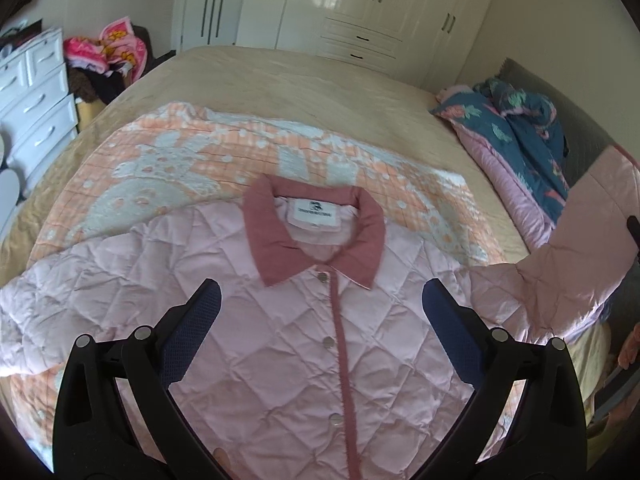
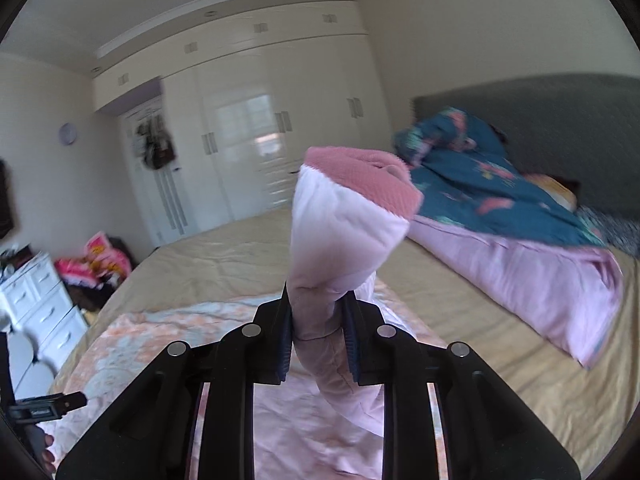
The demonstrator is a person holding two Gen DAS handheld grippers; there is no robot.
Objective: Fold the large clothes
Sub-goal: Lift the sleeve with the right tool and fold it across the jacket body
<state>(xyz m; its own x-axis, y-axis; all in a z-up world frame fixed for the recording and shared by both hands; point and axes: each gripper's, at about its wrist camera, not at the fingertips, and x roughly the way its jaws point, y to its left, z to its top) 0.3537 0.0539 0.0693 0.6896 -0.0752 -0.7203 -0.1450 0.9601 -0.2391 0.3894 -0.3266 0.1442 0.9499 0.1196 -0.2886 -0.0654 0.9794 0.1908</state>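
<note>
A pale pink quilted jacket (image 1: 280, 320) with a darker pink collar (image 1: 316, 236) lies face up on an orange and white blanket (image 1: 160, 160), its snaps closed down the front. My left gripper (image 1: 320, 308) hovers open above the chest, nothing between its blue pads. The jacket's right sleeve (image 1: 560, 272) is lifted off the bed at the right edge. In the right wrist view my right gripper (image 2: 316, 320) is shut on that sleeve (image 2: 340, 240), whose darker pink cuff (image 2: 360, 176) sticks up past the fingertips.
The bed (image 1: 320, 80) has a tan cover. A blue floral and pink quilt (image 2: 500, 220) is bunched by the grey headboard (image 2: 540, 120). A white drawer unit (image 1: 32, 92) and a heap of pink clothes (image 1: 108, 48) stand left. Cream wardrobes (image 1: 360, 0) line the far wall.
</note>
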